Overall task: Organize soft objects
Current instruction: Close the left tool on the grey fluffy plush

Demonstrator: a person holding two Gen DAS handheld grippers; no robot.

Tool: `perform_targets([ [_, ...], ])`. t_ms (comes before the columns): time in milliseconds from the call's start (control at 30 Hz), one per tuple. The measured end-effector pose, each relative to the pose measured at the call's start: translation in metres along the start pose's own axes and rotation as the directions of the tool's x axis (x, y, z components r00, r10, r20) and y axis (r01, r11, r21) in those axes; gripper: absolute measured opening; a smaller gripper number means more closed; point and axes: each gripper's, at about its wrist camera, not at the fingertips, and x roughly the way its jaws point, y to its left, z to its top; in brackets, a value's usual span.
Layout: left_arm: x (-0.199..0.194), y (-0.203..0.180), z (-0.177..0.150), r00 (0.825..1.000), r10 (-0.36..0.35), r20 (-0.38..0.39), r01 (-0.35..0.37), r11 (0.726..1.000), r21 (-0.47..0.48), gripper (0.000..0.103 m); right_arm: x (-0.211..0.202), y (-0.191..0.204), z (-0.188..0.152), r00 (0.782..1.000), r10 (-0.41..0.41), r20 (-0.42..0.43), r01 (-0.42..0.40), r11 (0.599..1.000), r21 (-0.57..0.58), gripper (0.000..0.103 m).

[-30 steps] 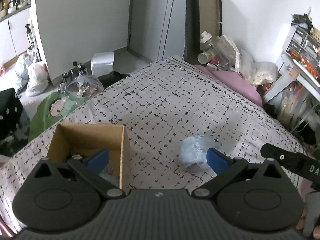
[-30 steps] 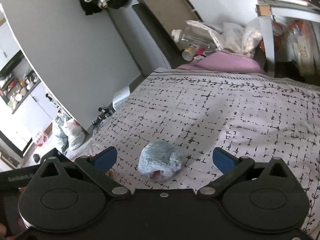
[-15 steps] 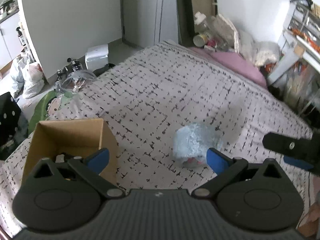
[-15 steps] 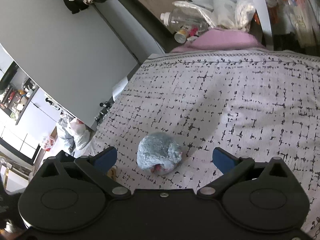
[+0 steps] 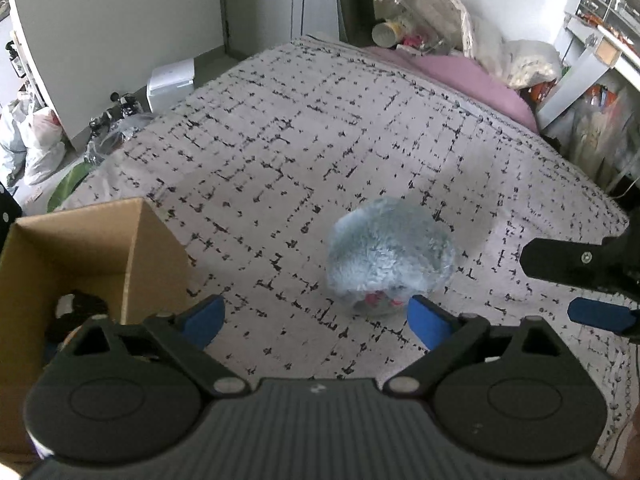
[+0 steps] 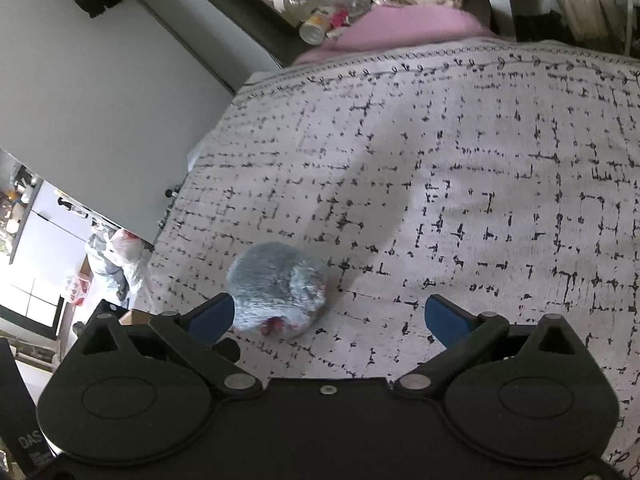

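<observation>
Covering most of both views was the bedspread (image 5: 320, 120), pale with a broken black grid print, spread flat over the bed. Beyond its far edge lay a pink cushion (image 5: 472, 76), with bottles and bags heaped behind it. An open cardboard box (image 5: 132, 240) sat on the spread at the near left of the left wrist view, a few dark items inside (too shadowed to identify). Well apart from the box, near the middle of the spread, rested the fluffy blue-grey plush ball (image 5: 390, 254), a small pink-red patch on its near underside; the right wrist view showed it too (image 6: 278, 286). The left gripper (image 5: 316, 318) was spread wide and held nothing, its right blue pad (image 5: 426, 324) just in front of the plush, contact not clear. The right gripper (image 6: 330, 316) was likewise spread wide and empty, the plush lying close to its left pad (image 6: 210, 318). One black finger and blue pad of the right gripper (image 5: 592, 292) reached in from the right of the left wrist view.
</observation>
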Motion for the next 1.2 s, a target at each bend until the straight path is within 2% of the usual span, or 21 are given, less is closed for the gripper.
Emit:
perform_targets([
  [200, 0.026, -0.001, 0.002, 1.000, -0.015, -0.023, 0.015, 1.000, -0.010, 0.082, 0.013, -0.004, 0.001, 1.000, 0.015, -0.016, -0.014, 1.000, 0.011, 0.100],
  [333, 0.039, -0.003, 0.004, 0.999, -0.024, -0.027, 0.024, 1.000, -0.008, 0.073, 0.026, -0.008, 0.002, 0.998, 0.045, -0.045, -0.043, 0.998, 0.036, 0.092],
  [567, 0.052, 0.002, 0.015, 0.998, -0.064, 0.006, 0.064, 0.997, -0.047, 0.067, 0.045, -0.013, 0.007, 0.996, 0.069, -0.063, -0.064, 0.994, 0.086, 0.091],
  [667, 0.058, 0.003, 0.022, 0.995, -0.097, 0.020, 0.098, 0.993, -0.063, 0.056, 0.051, -0.013, 0.008, 0.994, 0.086, -0.070, -0.080, 0.993, 0.087, 0.091],
  [733, 0.061, 0.004, 0.026, 0.992, -0.119, 0.028, 0.121, 0.989, -0.085, 0.041, 0.055, -0.013, 0.009, 0.993, 0.090, -0.072, -0.084, 0.993, 0.087, 0.091],
  [833, 0.065, 0.005, 0.033, 0.987, -0.154, 0.036, 0.157, 0.981, -0.114, 0.028, 0.059, -0.016, 0.012, 0.993, 0.092, -0.071, -0.084, 0.991, 0.105, 0.090],
  [1067, 0.067, 0.009, 0.039, 0.976, -0.219, 0.016, 0.218, 0.959, -0.179, 0.019, 0.063, -0.016, 0.015, 0.991, 0.119, -0.054, -0.111, 0.986, 0.123, 0.089],
  [1200, 0.057, 0.010, 0.038, 0.969, -0.247, 0.030, 0.247, 0.948, -0.201, 0.016, 0.065, -0.017, 0.015, 0.990, 0.127, -0.062, -0.118, 0.983, 0.139, 0.082],
])
